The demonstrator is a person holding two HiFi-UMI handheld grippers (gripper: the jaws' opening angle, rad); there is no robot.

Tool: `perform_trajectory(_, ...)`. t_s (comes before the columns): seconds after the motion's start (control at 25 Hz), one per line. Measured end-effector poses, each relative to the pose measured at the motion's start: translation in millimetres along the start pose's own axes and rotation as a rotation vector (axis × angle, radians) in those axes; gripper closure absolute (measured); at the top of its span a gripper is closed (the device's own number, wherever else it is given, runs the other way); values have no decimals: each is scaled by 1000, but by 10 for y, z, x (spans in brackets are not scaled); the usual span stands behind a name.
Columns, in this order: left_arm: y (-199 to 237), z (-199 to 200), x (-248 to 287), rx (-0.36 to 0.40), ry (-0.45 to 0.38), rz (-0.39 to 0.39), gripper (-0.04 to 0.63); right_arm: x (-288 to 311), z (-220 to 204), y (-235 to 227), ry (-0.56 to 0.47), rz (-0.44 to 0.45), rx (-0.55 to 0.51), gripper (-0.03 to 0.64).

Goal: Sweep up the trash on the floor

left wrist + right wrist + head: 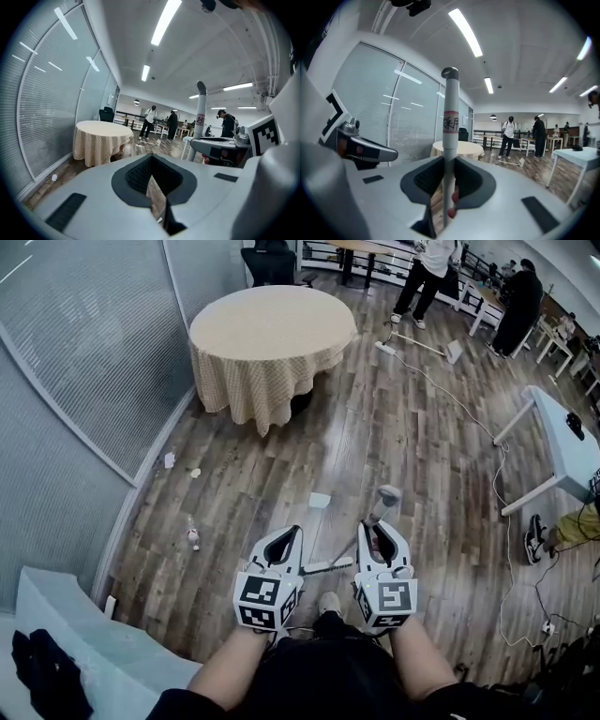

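My right gripper [378, 532] [445, 187] is shut on the grey broom handle [385, 498] [450, 140], which stands upright between its jaws. The handle slants down to the white broom head [328, 566] on the floor between my grippers. My left gripper [284, 538] [152, 187] is beside it, its jaws closed to a thin slit with nothing seen between them. Trash lies on the wood floor: a small bottle [193, 538] at the left, white scraps [195, 472] near the glass wall, and a white paper [320, 500] just ahead.
A round table with a checked cloth [272, 334] stands ahead. A glass wall with blinds [75, 381] runs along the left. A white desk [562, 442] and cables [497, 484] are at the right. People stand at the back. A pale bench [84, 643] is at the lower left.
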State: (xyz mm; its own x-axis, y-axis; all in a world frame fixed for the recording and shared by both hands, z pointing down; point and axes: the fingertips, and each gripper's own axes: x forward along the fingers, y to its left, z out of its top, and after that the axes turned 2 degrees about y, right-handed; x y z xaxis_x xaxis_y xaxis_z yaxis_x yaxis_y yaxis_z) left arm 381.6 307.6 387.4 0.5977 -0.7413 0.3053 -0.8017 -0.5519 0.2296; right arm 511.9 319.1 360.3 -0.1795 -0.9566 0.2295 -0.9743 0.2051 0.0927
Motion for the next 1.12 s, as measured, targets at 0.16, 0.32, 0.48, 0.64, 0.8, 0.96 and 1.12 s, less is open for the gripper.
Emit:
perform_trajectory(0.16,20,-3,92,-5,11,8,600,59,-68,-89,13,13,1,532)
perform_trajectory(0.32,-12,11,185,1,29,20,600,114,-158,-227,31,33,10,532)
perform_trajectory(0.48,-60,57,329,29,42,42,600,224,-249,-390,45,63,26,532)
perform_trajectory(0.64,-119,63,442,105,65,97,600,328,-321,-551,53,93,46,532)
perform_trajectory(0.8,-162,-20,564,63,74,142,600,446,-384,-721,51,138,46,532)
perform_trajectory(0.96,-154,-87,676,40,86,170,600,605,-414,-887,55,153,42,532)
perform_trajectory(1.12,70,-77,792,19,90,190,600,843,-424,-880,67,167,17,532)
